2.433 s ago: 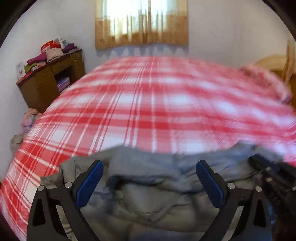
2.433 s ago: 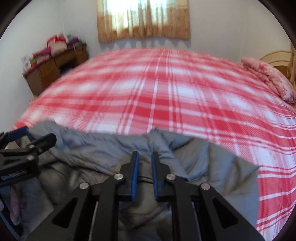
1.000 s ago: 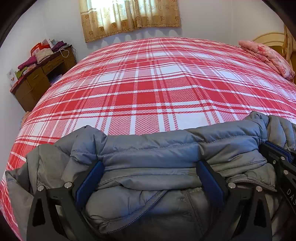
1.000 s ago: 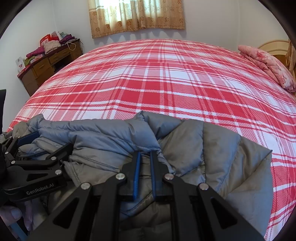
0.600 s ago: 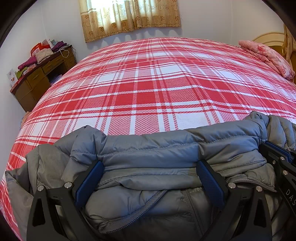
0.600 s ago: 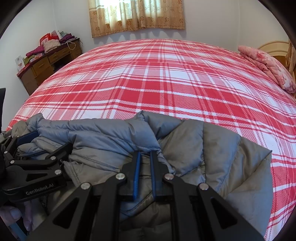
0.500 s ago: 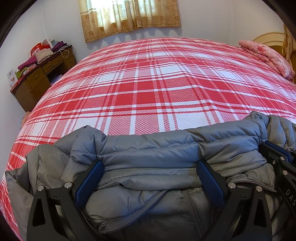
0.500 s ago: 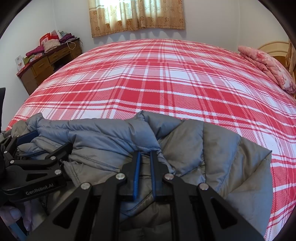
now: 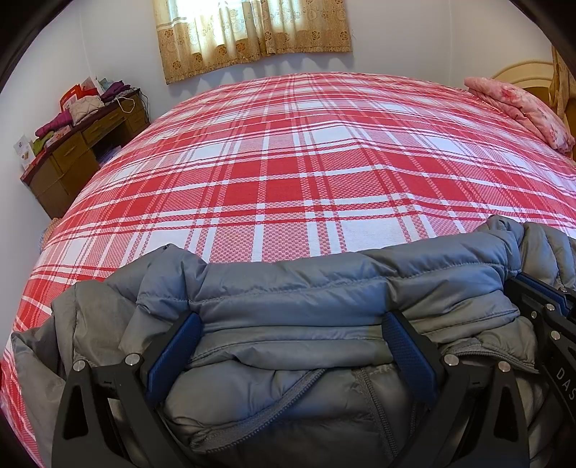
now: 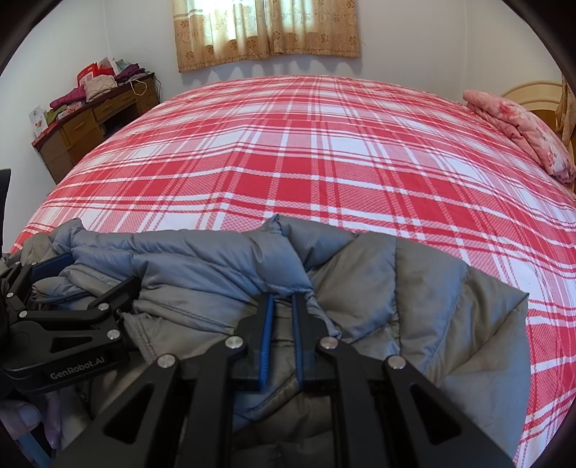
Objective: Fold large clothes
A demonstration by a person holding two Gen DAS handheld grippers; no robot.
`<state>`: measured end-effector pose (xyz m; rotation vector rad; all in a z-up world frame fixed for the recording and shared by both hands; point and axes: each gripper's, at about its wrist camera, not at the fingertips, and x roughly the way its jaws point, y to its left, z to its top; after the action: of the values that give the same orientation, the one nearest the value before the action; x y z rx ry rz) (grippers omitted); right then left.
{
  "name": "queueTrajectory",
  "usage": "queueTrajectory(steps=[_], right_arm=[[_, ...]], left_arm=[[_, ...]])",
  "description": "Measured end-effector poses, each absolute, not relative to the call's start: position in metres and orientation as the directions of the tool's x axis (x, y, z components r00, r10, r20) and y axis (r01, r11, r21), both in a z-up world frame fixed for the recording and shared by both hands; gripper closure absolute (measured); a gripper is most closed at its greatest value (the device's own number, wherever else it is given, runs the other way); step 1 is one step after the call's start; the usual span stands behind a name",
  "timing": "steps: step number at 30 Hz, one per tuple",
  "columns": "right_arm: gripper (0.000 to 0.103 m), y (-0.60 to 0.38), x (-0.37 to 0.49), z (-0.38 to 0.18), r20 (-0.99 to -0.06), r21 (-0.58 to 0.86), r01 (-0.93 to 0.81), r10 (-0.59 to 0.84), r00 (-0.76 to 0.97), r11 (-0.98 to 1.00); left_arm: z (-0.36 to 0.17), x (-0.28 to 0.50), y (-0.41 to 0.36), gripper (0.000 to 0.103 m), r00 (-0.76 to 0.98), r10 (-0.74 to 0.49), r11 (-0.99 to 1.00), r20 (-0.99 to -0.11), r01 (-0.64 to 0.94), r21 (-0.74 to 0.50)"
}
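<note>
Jacket: grey puffer jacket [image 9: 295, 288] bunched at near edge of plaid bed [image 9: 295, 172].
L gripper [image 9: 295, 345]: fingers wide, straddling jacket fold, not pinching.
R gripper [image 10: 282, 316]: fingers narrow, clamped on jacket fabric, right of L gripper.
Pillow: pink pillow [image 10: 522, 126], bed's far right.

Red plaid bedspread [image 9: 288, 172], wooden desk [image 9: 82, 151], curtain [image 9: 252, 32], pink pillow [image 9: 522, 108]

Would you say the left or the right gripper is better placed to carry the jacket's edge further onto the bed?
Probably the right gripper: it is shut on the grey jacket, whereas the left gripper stands wide open around a thick fold.
</note>
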<state>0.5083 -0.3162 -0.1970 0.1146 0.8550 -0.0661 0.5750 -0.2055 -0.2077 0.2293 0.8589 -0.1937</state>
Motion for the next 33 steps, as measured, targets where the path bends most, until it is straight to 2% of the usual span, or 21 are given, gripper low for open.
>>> queueTrajectory(steps=[8, 11, 12, 13, 14, 15, 18, 21, 30, 33], right_arm=[[0.092, -0.317, 0.510, -0.196, -0.761, 0.063, 0.100, -0.017, 0.648, 0.993], [0.085, -0.323, 0.504, -0.186, -0.770, 0.074, 0.072, 0.011, 0.638, 0.995], [0.072, -0.326, 0.495, -0.178, -0.769, 0.080, 0.060, 0.023, 0.639, 0.995], [0.045, -0.330, 0.485, -0.169, -0.764, 0.080, 0.052, 0.028, 0.644, 0.995], [0.033, -0.334, 0.471, -0.159, -0.749, 0.081, 0.048, 0.029, 0.662, 0.996], [0.026, -0.337, 0.456, -0.151, -0.732, 0.083, 0.045, 0.031, 0.681, 0.996], [0.026, -0.352, 0.411, -0.137, -0.731, 0.091, 0.041, 0.039, 0.682, 0.995], [0.026, -0.364, 0.355, -0.143, -0.759, 0.122, 0.036, 0.070, 0.648, 0.992], [0.025, -0.376, 0.194, -0.184, -0.812, 0.137, 0.080, 0.066, 0.580, 0.987], [0.020, -0.379, 0.143, -0.190, -0.806, 0.157, 0.124, 0.055, 0.589, 0.980]], left_arm=[[-0.207, 0.577, -0.209, 0.001, 0.640, -0.062, 0.957, -0.766, 0.257, 0.138], [-0.193, 0.573, -0.209, 0.001, 0.638, -0.025, 0.942, -0.770, 0.272, 0.195], [-0.184, 0.568, -0.206, 0.001, 0.658, -0.001, 0.940, -0.753, 0.257, 0.224], [-0.170, 0.560, -0.201, 0.001, 0.682, 0.000, 0.941, -0.732, 0.248, 0.231], [-0.158, 0.551, -0.195, 0.001, 0.698, -0.013, 0.944, -0.716, 0.246, 0.222], [-0.143, 0.539, -0.185, 0.001, 0.715, -0.036, 0.948, -0.698, 0.246, 0.203], [-0.112, 0.494, -0.151, 0.001, 0.759, -0.059, 0.952, -0.649, 0.238, 0.191], [-0.104, 0.441, -0.109, 0.001, 0.770, -0.063, 0.954, -0.635, 0.234, 0.189], [-0.152, 0.286, -0.013, 0.001, 0.731, -0.014, 0.963, -0.682, 0.193, 0.187], [-0.167, 0.245, 0.007, 0.001, 0.709, -0.016, 0.968, -0.705, 0.188, 0.168]])
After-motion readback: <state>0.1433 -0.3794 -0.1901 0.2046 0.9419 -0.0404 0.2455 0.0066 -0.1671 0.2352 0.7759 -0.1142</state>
